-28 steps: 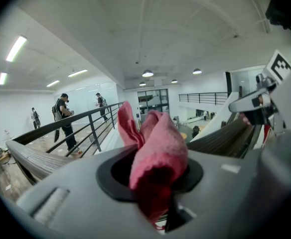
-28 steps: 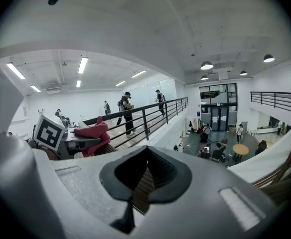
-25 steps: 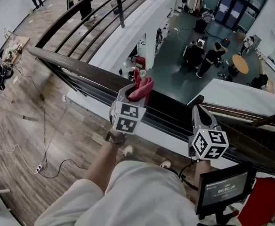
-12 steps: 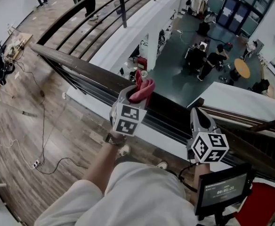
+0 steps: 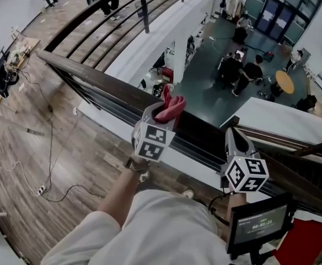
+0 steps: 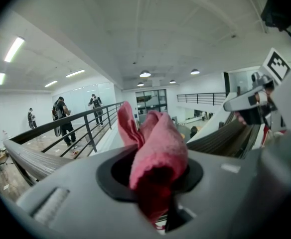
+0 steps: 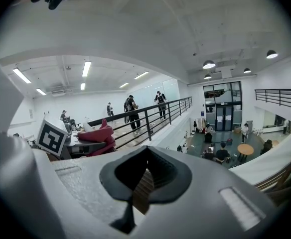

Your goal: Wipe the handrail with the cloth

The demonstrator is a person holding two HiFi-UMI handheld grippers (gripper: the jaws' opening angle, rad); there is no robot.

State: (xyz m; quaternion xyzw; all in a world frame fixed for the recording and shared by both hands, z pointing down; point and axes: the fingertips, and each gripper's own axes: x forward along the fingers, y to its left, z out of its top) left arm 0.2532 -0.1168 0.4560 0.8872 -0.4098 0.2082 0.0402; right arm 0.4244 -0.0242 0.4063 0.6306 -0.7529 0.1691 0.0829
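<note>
A dark wooden handrail (image 5: 95,81) runs from the upper left to the lower right of the head view. My left gripper (image 5: 162,115) is shut on a red-pink cloth (image 5: 170,107) and holds it just over the rail's top. In the left gripper view the cloth (image 6: 155,153) bulges up between the jaws, with the handrail (image 6: 28,158) at the left. My right gripper (image 5: 231,131) hovers over the rail further right, shut with nothing in it. In the right gripper view I see rail wood through the gap of the right gripper (image 7: 134,203) and the cloth (image 7: 98,133) off to the left.
Beyond the rail is a drop to a lower floor with people (image 5: 249,73) and a round table (image 5: 284,80). A second black railing (image 5: 122,12) crosses the far walkway. Cables (image 5: 51,148) lie on the wooden floor. A screen (image 5: 260,222) stands at the lower right.
My left gripper has shifted slightly to the right along the rail with the cloth in it. The right gripper has barely moved.
</note>
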